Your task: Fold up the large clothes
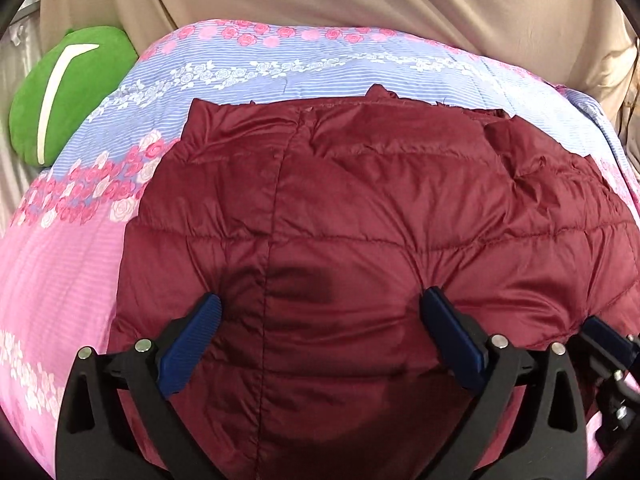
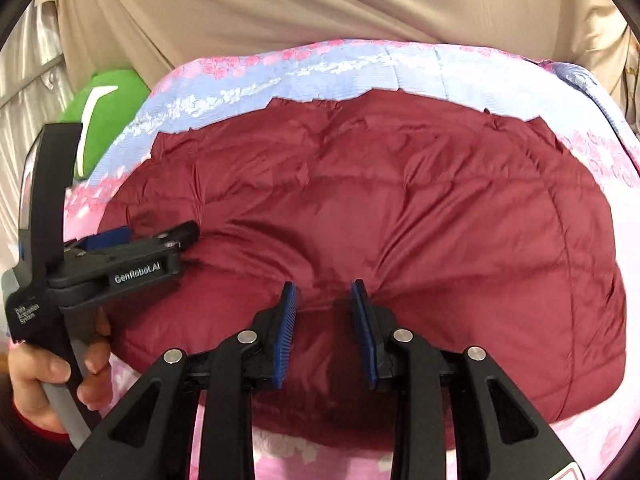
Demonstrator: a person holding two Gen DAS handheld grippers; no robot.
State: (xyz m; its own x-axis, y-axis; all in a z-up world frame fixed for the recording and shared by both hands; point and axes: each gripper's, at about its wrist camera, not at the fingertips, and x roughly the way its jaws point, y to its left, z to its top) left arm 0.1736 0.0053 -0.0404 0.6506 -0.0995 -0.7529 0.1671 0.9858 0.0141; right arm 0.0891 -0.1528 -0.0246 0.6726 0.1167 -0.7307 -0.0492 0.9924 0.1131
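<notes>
A dark red quilted jacket (image 1: 360, 208) lies spread over a pink and blue floral quilt (image 1: 72, 264), filling the middle of both views, with a green cushion (image 1: 68, 92) at the upper left. The left claw (image 1: 320, 308) stands wide apart just above the jacket's lower middle, gripping nothing. The right claw (image 2: 325, 304) is partly apart, its blue pads (image 2: 286, 336) straddling a puckered ridge of the fabric at lower centre, though I cannot tell whether they pinch it.

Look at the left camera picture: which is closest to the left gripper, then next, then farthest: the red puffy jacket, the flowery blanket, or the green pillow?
From the left gripper:
1. Red jacket, right under its open fingers.
2. Flowery blanket, spread around the jacket.
3. Green pillow, far upper left, beyond the blanket's edge.
</notes>
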